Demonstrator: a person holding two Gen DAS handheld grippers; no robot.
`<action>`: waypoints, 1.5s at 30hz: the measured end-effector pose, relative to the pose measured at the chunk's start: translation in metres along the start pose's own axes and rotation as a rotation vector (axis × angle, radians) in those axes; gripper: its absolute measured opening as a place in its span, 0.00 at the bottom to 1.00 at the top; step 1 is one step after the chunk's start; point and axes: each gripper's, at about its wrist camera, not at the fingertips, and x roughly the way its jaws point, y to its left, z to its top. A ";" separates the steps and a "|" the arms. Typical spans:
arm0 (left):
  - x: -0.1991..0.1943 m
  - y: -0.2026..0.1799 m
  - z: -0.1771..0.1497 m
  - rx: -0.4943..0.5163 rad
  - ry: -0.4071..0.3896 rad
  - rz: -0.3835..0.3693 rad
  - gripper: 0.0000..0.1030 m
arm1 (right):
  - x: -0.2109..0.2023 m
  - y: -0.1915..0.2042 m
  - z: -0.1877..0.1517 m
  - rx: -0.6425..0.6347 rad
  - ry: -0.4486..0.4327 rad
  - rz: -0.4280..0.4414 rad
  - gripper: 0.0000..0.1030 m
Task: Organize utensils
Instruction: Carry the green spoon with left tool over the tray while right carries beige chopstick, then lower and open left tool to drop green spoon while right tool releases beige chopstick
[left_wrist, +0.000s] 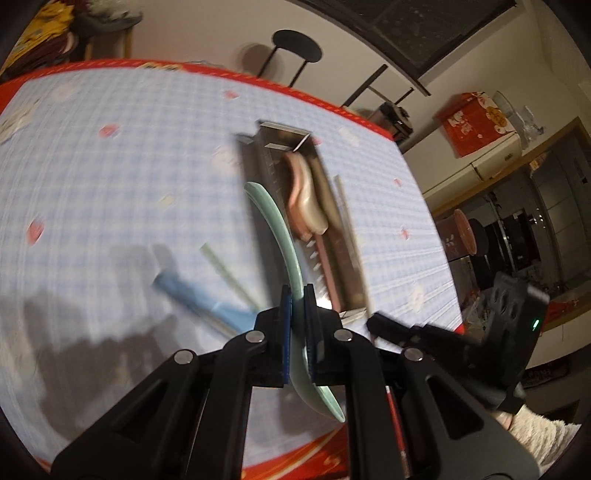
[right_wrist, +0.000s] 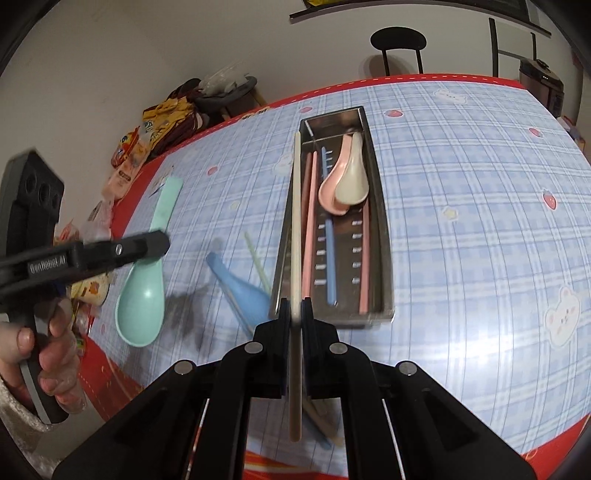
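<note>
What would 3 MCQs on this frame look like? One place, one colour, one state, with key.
1. Where does the blue spoon lie?
A. In the tray
B. On the tablecloth, left of the tray
C. In the right gripper

2. What colour is the spoon held by the left gripper?
A. Green
B. Pink
C. Blue

3. What state is the right gripper in?
A. Open, empty
B. Shut on a cream chopstick
C. Shut on a pink spoon

Key: 1 B, the right wrist view shows it on the tablecloth beside the tray. 2 A, the green spoon sits between its fingers. 3 B, its fingers are closed on the cream chopstick, which runs along the tray's left wall.
</note>
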 end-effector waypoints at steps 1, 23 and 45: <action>0.004 -0.005 0.010 0.004 -0.001 -0.013 0.10 | 0.001 -0.002 0.003 0.000 -0.001 0.000 0.06; 0.106 -0.023 0.149 0.031 0.056 -0.149 0.10 | 0.073 -0.021 0.066 0.067 0.030 -0.021 0.06; 0.176 -0.021 0.158 0.034 0.156 -0.155 0.10 | 0.086 -0.012 0.051 0.079 0.057 -0.029 0.07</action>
